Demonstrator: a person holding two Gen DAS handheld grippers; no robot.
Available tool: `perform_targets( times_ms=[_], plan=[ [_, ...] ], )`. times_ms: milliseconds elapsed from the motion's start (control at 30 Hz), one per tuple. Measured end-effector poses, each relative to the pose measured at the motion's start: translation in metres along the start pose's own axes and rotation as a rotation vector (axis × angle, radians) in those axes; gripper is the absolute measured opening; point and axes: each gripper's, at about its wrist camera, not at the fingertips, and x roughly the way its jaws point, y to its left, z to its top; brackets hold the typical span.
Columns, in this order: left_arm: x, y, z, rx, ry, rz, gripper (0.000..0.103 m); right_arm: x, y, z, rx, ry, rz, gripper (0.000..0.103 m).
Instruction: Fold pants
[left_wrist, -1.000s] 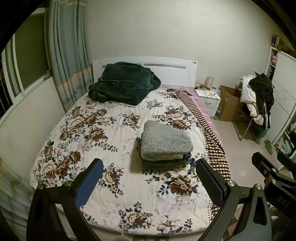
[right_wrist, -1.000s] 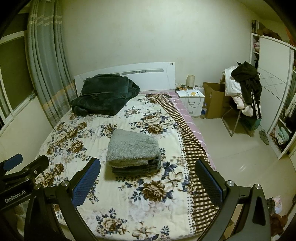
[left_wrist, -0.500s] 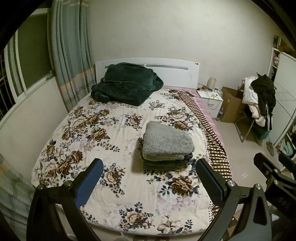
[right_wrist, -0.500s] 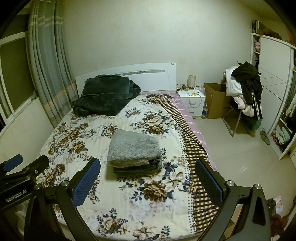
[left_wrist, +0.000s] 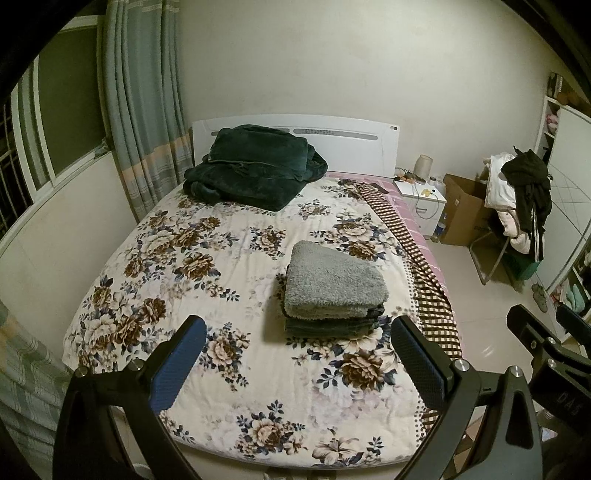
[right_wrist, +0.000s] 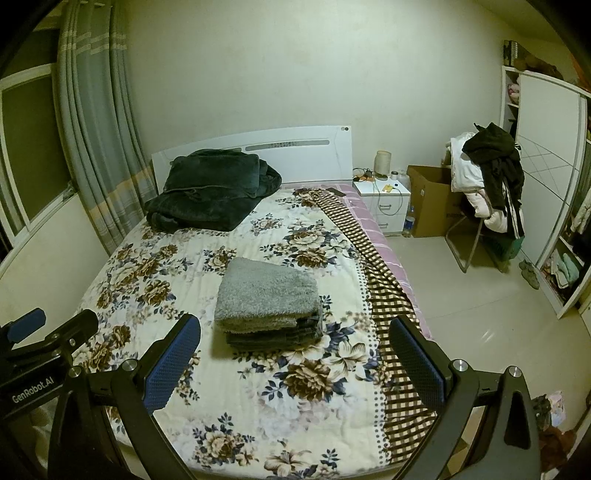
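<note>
Bed (left_wrist: 122, 280) (right_wrist: 122, 266): covered by a floral quilt, white headboard at the far end, a checked border along its right edge.

Blanket (left_wrist: 255, 168) (right_wrist: 210, 188): dark green, bundled at the head of the bed toward the left corner, touching the headboard.

Pants (left_wrist: 332, 286) (right_wrist: 267, 299): folded into a compact rectangular stack, lying right of the bed's centre and nearer the right edge than the left. The top layer is grey and fleecy; darker folded layers show beneath it at the near edge. The long axis runs roughly from the foot of the bed toward the head, angled slightly toward the left; the folded near edge faces the foot. The stack lies flat, edges fairly square.

Left gripper (left_wrist: 297, 363): held above the foot of the bed, fingers (left_wrist: 177, 365) spread wide, holding nothing. The pants lie ahead of and between the two fingers, closer to the right-hand one, well apart from both.

Right gripper (right_wrist: 295, 363): likewise over the foot of the bed, fingers (right_wrist: 171, 363) spread wide and empty. The pants lie ahead and between them, closer to the left-hand finger, not touching.

Nightstand (left_wrist: 424, 203) (right_wrist: 384, 206): white, just beside the head of the bed on the right.
</note>
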Motion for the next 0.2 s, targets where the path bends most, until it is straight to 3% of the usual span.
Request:
perform_targets(
  times_ms=[200],
  plan=[
    [-0.007, -0.0033, -0.0023, -0.004, -0.014, 0.008, 0.102, 0.0005, 0.001, -0.001, 0.0, -0.003, -0.002, 0.103]
  ],
)
